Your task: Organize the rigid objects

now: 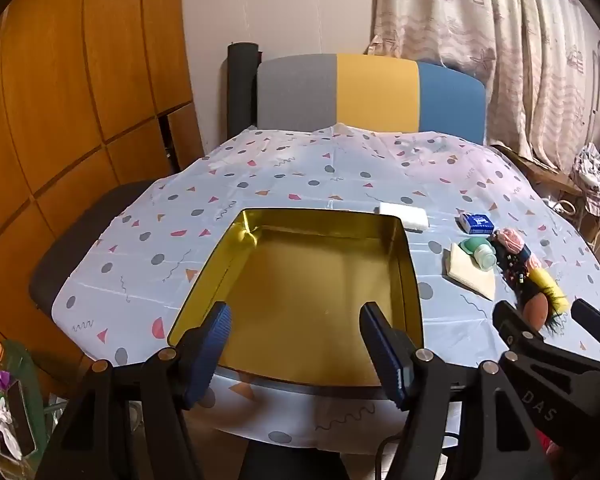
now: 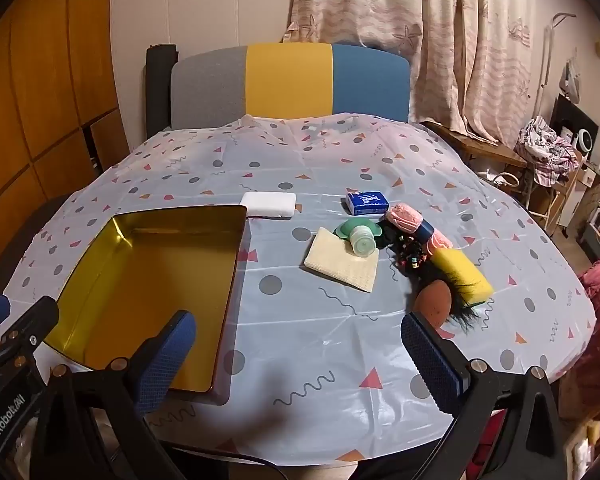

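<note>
Gold tin tray [image 1: 312,292]: empty, near edge of surface [image 2: 320,332], left of the clutter.
Left gripper [image 1: 296,344]: over tray's near rim, jaws partly spread, nothing between.
Right gripper [image 2: 300,356]: above bare cloth, jaws spread wide, nothing held.
White block [image 2: 268,204]: just beyond tray's far corner.
Blue tissue pack [image 2: 367,202]: apart, farther back.
Cream cloth [image 2: 342,266]: flat, green-capped bottle [image 2: 360,242] resting on its far edge.
Pink yarn [image 2: 404,218], beaded black piece [image 2: 410,256], yellow sponge [image 2: 462,272], brown rounded object [image 2: 432,300] with black fringe: bunched together, touching, at right.
Status: nothing yet in tray.
Risks, judged:
- Bunched pile: grasp on one item likely to drag neighbours or snag fringe.
- Bottle: round, prone to roll off cloth if nudged.
- Tray at surface edge: push from left gripper could slide it off.
- Soft items mixed with rigid: wrong pick possible.
</note>
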### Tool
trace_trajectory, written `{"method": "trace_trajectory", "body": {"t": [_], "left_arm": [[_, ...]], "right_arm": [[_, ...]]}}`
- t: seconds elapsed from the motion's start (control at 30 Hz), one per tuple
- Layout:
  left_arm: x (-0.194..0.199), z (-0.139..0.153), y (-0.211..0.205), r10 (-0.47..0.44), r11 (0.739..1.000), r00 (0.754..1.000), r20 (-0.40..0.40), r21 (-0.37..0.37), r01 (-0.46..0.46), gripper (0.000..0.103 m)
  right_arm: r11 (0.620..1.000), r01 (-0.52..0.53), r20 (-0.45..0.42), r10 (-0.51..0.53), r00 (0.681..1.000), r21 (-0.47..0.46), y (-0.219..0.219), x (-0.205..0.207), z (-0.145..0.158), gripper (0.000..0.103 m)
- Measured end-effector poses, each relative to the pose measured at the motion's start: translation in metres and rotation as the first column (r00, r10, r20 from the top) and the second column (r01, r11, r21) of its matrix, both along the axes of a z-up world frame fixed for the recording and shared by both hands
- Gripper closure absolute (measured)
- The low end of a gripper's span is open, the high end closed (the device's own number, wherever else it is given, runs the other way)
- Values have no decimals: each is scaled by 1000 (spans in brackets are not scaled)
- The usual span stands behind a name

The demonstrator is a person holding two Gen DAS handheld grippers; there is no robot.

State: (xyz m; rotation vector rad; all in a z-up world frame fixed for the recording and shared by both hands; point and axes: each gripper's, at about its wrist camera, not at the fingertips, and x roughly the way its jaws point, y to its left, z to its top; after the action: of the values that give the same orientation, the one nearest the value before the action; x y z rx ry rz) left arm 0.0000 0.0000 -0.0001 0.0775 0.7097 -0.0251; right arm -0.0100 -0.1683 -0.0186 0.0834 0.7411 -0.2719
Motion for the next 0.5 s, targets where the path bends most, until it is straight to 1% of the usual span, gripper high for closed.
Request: {"method": "trace_trajectory", "body": {"t": [0.13, 0.17, 0.2, 0.23, 0.33, 0.5], "left_arm": [[-1, -1, -4, 4, 1000, 1000, -12, -3, -4, 35], [2, 0, 4, 16, 999, 1000, -16, -49, -16, 35], [0, -1, 7, 15, 998, 1000, -7, -57, -16, 35], [-1, -1, 8, 16, 999, 1000, -8, -50, -16, 35], [4, -4, 2, 19, 1000, 1000, -23, -19, -19, 35], [3, -6, 3, 14, 1000, 1000, -24, -17, -14, 35]], "right_arm": [[1000, 2, -9, -2, 1000, -7, 0, 1, -2, 0], [1000, 2, -11, -2, 1000, -6, 0, 2, -3, 0], [1000, 3, -12, -3, 1000, -6, 0, 2, -4, 0], [1000, 0, 0, 0, 1000, -4, -1, -1, -3, 0], [1000, -1, -6, 1, 1000, -1, 0, 2, 0, 0], [1000, -1, -6, 1, 1000, -2, 1, 1, -1, 0]]}}
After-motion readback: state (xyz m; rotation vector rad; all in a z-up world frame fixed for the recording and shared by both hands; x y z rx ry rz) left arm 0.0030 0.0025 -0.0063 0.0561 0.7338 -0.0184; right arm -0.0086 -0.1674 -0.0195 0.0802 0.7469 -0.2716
